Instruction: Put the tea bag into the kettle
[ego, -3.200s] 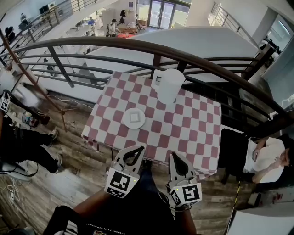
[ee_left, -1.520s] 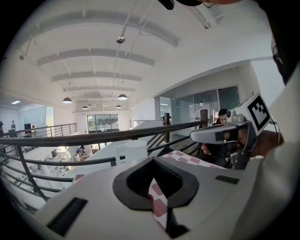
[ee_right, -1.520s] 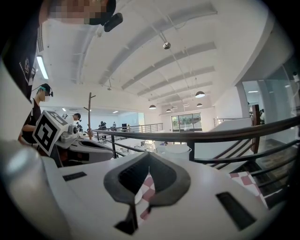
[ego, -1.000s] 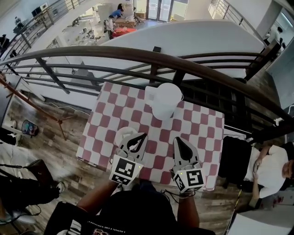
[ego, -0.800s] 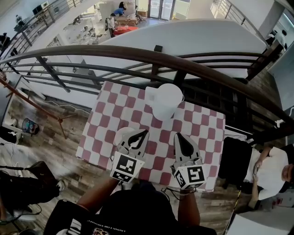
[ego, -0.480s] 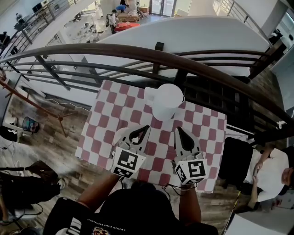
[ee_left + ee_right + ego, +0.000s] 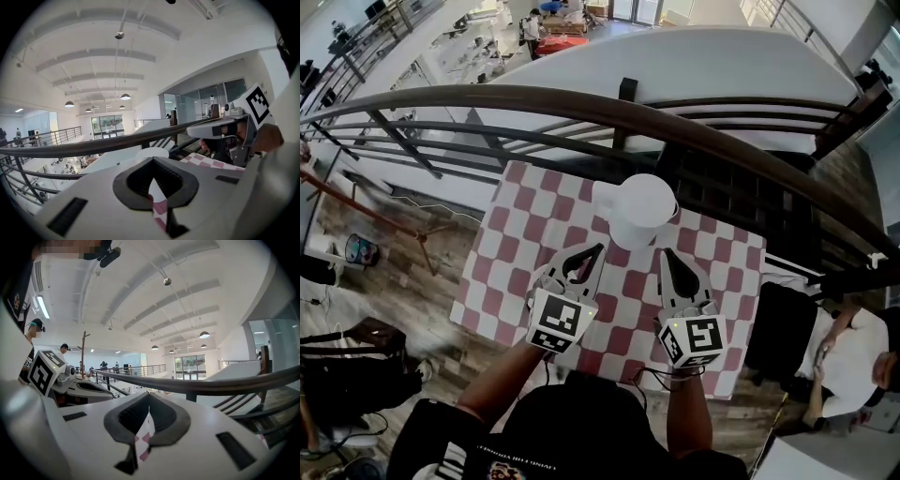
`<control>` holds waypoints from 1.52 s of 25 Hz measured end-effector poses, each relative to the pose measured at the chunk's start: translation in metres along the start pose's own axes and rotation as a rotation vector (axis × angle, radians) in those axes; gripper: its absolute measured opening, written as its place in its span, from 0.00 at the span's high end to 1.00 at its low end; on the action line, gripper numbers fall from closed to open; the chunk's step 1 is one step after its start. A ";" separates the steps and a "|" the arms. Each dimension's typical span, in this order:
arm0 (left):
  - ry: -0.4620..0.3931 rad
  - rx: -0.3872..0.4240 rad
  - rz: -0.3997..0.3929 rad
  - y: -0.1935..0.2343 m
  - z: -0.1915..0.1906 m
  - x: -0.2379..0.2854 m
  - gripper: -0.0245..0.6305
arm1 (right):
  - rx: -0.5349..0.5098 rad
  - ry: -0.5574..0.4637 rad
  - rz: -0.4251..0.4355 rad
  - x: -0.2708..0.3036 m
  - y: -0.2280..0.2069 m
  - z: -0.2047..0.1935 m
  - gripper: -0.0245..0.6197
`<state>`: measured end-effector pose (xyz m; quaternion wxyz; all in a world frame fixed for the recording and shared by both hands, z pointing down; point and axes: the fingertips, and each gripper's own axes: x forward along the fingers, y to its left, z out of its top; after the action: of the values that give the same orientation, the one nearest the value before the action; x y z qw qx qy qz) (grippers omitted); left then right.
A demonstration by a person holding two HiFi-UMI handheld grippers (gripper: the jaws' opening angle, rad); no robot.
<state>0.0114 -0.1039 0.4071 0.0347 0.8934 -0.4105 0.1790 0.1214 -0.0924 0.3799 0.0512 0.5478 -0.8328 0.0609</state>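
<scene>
Red-and-white checked tablecloth (image 7: pixel 511 239) over a small square top, set against a dark curved metal handrail (image 7: pixel 581 101). On it, close to the rail-side edge, a white round-topped plastic kettle (image 7: pixel 643 208), upright, handle toward the left.

Just nearer than the kettle and a little to its left, the left gripper (image 7: pixel 597 249), white with dark ribbed pads. Jaws closed, tips touching, with only the loop-shaped gap behind them. Through that gap in the left gripper view, nothing but checked tablecloth; nothing clamped. Beyond the tips in the same view, the kettle's white top.

Just nearer than the kettle and a little to its right, the right gripper (image 7: pixel 667 253), likewise pinched to. Tips together and empty, with checked tablecloth again through the loop in the right gripper view.

Both sets of tips aimed toward the kettle, short of it, not touching it. The 2 grippers side by side and apart, marker cubes on the near ends.

No sight of the tea bag in any of the 3 views; impossible to tell whether under the left gripper.

Right of the kettle and nearer, past the tablecloth's edge, a dark chair (image 7: pixel 776 328) and a seated person in a white top (image 7: pixel 853 328). Left of the kettle, grey-brown wooden plank floor (image 7: pixel 403 272).
</scene>
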 end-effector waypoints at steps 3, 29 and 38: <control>0.006 0.004 -0.003 0.003 0.001 0.009 0.96 | 0.002 0.008 0.003 0.009 -0.006 -0.002 0.94; 0.049 -0.010 0.043 0.037 -0.006 0.072 0.96 | 0.042 0.061 -0.018 0.059 -0.064 -0.027 0.94; 0.058 -0.005 0.068 0.054 -0.010 0.088 0.96 | 0.047 0.071 -0.032 0.069 -0.080 -0.034 0.94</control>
<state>0.0211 -0.2011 0.4421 0.0424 0.8735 -0.4397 0.2048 0.1678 -0.1812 0.4277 0.0690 0.5597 -0.8198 0.0991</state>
